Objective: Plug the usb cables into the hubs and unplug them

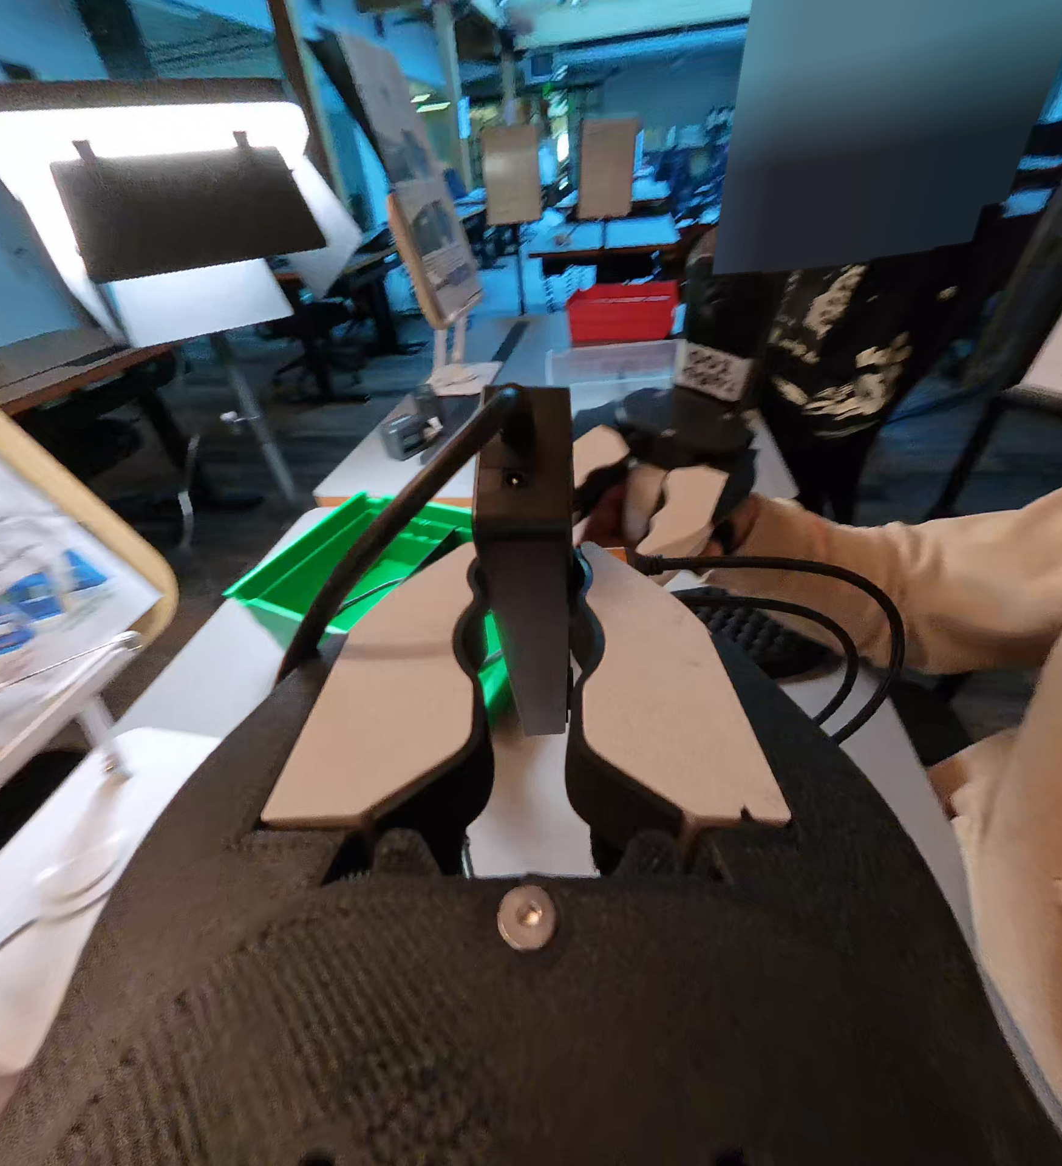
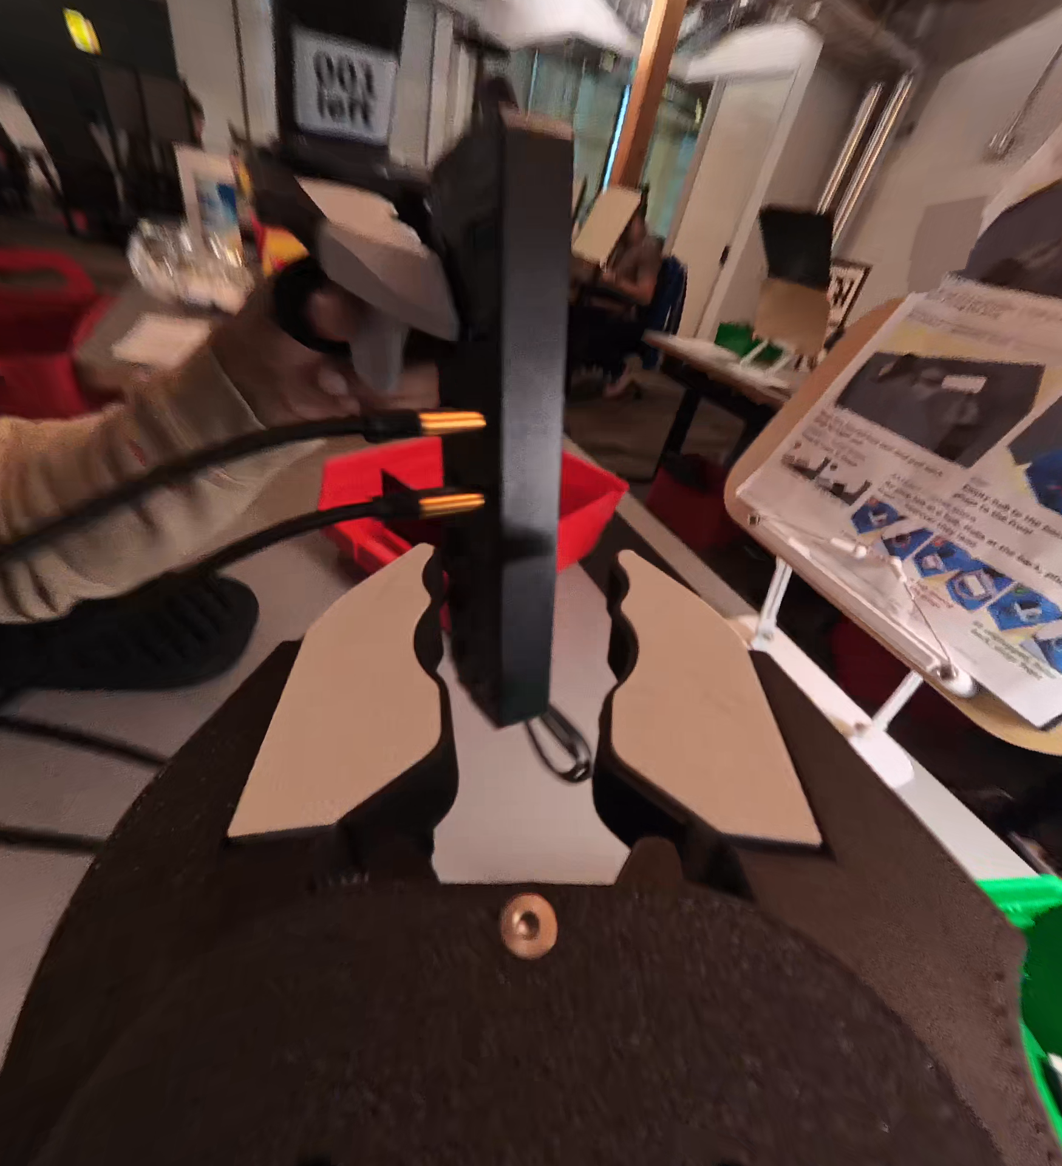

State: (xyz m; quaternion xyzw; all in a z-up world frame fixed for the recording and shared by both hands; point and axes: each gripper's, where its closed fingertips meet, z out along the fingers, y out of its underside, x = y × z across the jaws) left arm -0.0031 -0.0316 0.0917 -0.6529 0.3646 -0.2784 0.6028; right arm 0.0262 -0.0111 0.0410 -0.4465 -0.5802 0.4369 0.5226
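Left gripper [image 1: 525, 631], fingers clamped on the flat faces of the black hub [image 1: 525, 549], held upright on edge above the white table [image 1: 200, 669], presumably so its port side faces the other tool; hub's own cable [image 1: 383, 536] arches off to the near left, over the green bin [image 1: 301, 574]; right gripper [image 2: 528, 637], seen in its wrist view, fingers apart and straddling the hub's lower end without closing on it; two gold-tipped plugs [image 2: 452, 464] seated in the hub's left face, cables trailing left; red bin [image 2: 585, 505] beyond; likely next: grasping a plug.
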